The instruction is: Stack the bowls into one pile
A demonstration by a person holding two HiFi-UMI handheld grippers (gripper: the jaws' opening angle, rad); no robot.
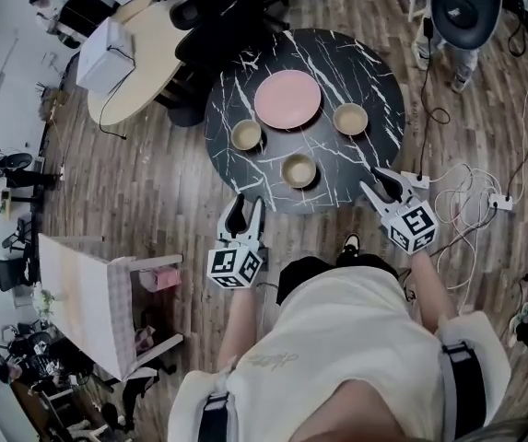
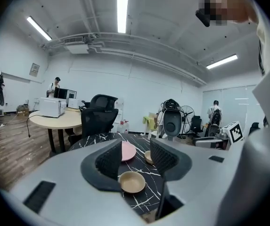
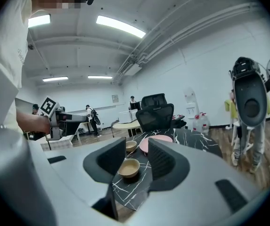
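Three tan bowls sit apart on the round black marble table (image 1: 245, 72): one at the left (image 1: 246, 135), one at the right (image 1: 350, 119), one nearest me (image 1: 299, 170). My left gripper (image 1: 246, 212) hovers open off the table's near left edge, empty. My right gripper (image 1: 381, 184) is open and empty at the near right edge. The left gripper view shows a bowl (image 2: 132, 181) on the table beyond the open left gripper (image 2: 135, 159), and a second bowl (image 2: 148, 156) partly hidden. In the right gripper view, two bowls (image 3: 128, 168) (image 3: 131, 145) lie beyond the right gripper (image 3: 137, 159).
A pink plate (image 1: 287, 99) lies among the bowls at the table's far middle. Black office chairs (image 1: 222, 12) and a beige desk (image 1: 144, 58) stand behind the table. White cables and a power strip (image 1: 498, 201) lie on the wooden floor at the right.
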